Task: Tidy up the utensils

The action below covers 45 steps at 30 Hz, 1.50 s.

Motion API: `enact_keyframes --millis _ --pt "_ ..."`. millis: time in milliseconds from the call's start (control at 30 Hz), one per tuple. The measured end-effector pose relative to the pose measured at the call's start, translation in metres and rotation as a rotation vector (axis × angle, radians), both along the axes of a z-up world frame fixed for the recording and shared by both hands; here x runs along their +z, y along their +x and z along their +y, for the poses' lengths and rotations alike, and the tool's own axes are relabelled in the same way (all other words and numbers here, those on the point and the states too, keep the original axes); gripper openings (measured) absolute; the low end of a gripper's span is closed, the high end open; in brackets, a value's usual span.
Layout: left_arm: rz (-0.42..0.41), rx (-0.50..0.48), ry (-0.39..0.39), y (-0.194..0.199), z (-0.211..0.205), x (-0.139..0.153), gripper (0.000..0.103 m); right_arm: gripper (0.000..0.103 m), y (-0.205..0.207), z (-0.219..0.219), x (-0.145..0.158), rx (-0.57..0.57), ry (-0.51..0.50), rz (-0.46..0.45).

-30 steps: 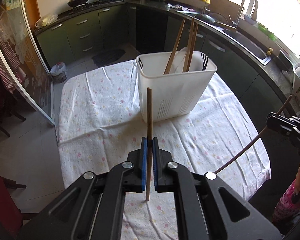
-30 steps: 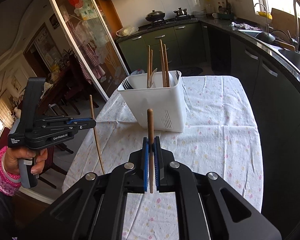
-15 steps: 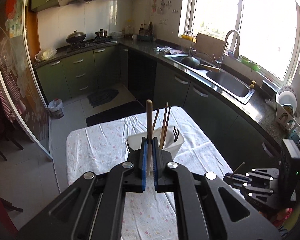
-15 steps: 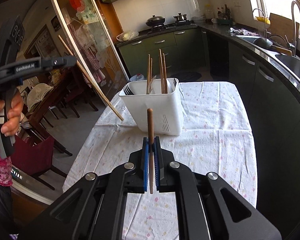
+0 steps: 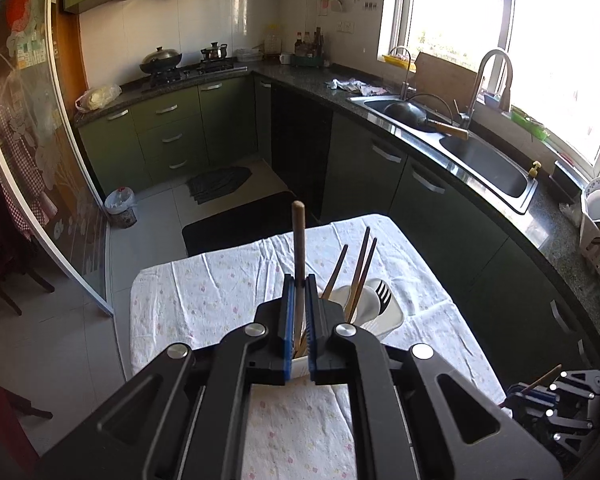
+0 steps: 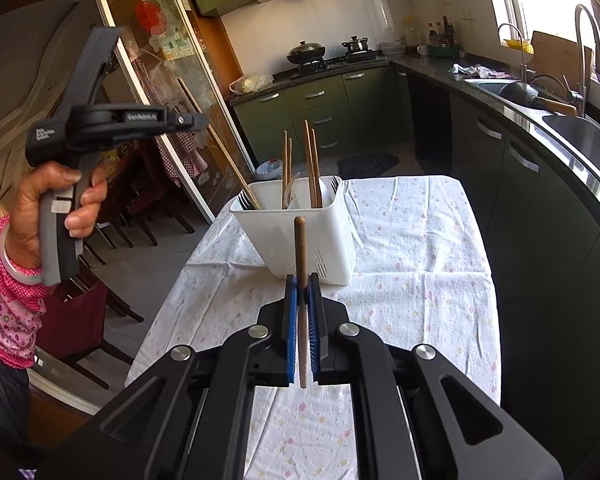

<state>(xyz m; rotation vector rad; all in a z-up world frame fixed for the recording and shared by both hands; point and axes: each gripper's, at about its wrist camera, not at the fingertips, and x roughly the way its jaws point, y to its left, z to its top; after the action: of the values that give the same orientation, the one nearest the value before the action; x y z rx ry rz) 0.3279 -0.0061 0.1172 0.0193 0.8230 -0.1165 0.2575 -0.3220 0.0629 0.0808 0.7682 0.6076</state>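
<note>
In the left wrist view, the left gripper (image 5: 299,300) fills the lower centre, its blue-padded jaws clamped on one brown wooden chopstick (image 5: 299,248) that stands upright and hides much of the white plastic utensil basket (image 5: 384,320) behind it. Three more chopsticks, a white spoon and a black fork rise from that basket, which sits on the table with a flowered white cloth (image 5: 204,288). The right gripper (image 5: 556,400) shows at the lower right edge. Across the upper right runs a steel double sink (image 5: 488,164). In the right wrist view, the right gripper (image 6: 302,304) at lower centre is clamped on a second wooden chopstick (image 6: 300,252), upright before the basket (image 6: 312,240), partly covering its front wall. At upper left a person's hand (image 6: 48,208) raises the left gripper (image 6: 198,122), its chopstick (image 6: 220,144) slanting down to the basket's left rim.
</note>
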Motion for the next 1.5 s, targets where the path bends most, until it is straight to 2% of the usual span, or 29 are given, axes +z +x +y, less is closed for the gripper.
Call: enact_keyframes --millis 67,100,167,233,300,400,567,733,833,900,1100,1133,1167,1200,1233,1333,1400,1500 --pt "0.019 0.003 -0.003 0.0 0.003 -0.013 0.015 0.006 0.002 0.004 0.011 0.004 0.003 -0.017" --pt "0.019 0.005 -0.012 -0.002 0.006 -0.018 0.03 0.006 0.005 0.006 0.016 0.006 0.007 -0.027" --pt "0.0 0.02 -0.031 -0.011 0.014 -0.021 0.046 0.006 0.009 0.01 0.031 0.009 0.018 -0.05" --pt "-0.036 0.02 -0.034 -0.023 0.019 -0.021 0.057 0.006 0.012 0.014 0.05 0.009 0.037 -0.086" --pt "-0.089 0.015 -0.03 -0.041 0.025 -0.021 0.062 0.006 0.015 0.019 0.069 0.01 0.058 -0.129" --pt "-0.152 0.014 -0.028 -0.071 0.031 -0.022 0.062 0.006 0.021 0.025 0.099 0.002 0.097 -0.203" --pt "-0.221 0.006 -0.039 -0.117 0.04 -0.031 0.067 0.006 0.043 0.044 0.131 -0.079 0.1 -0.315" --pt "-0.276 0.0 -0.031 -0.159 0.044 -0.04 0.072 0.006 0.084 0.074 0.111 -0.105 0.052 -0.279" --pt "-0.32 0.013 -0.027 -0.183 0.048 -0.043 0.076 0.006 0.108 0.086 0.082 -0.12 0.026 -0.234" --pt "-0.358 0.049 -0.041 -0.198 0.052 -0.047 0.083 0.006 0.121 0.094 0.062 -0.121 0.005 -0.208" --pt "-0.386 0.091 -0.06 -0.228 0.054 -0.058 0.089 0.007 0.133 0.116 0.007 -0.075 -0.087 -0.142" --pt "-0.393 0.095 -0.064 -0.233 0.054 -0.059 0.091 0.017 0.131 0.117 0.001 -0.073 -0.095 -0.138" --pt "-0.402 0.1 -0.06 -0.239 0.052 -0.059 0.092 0.041 0.127 0.116 -0.003 -0.08 -0.099 -0.145" --pt "-0.414 0.106 -0.054 -0.244 0.051 -0.06 0.095 0.052 0.122 0.114 -0.006 -0.086 -0.105 -0.161" --pt "-0.428 0.115 -0.047 -0.25 0.051 -0.06 0.096 0.06 0.114 0.11 -0.007 -0.096 -0.108 -0.181" --pt "-0.455 0.146 0.002 -0.261 0.049 -0.063 0.096 0.069 0.08 0.094 -0.011 -0.082 -0.068 -0.209" --pt "-0.437 0.169 0.019 -0.263 0.048 -0.068 0.096 0.074 0.051 0.081 -0.016 -0.068 -0.045 -0.222" --pt "-0.418 0.157 -0.021 -0.266 0.053 -0.076 0.096 0.082 0.0 0.055 -0.026 -0.066 -0.031 -0.26"
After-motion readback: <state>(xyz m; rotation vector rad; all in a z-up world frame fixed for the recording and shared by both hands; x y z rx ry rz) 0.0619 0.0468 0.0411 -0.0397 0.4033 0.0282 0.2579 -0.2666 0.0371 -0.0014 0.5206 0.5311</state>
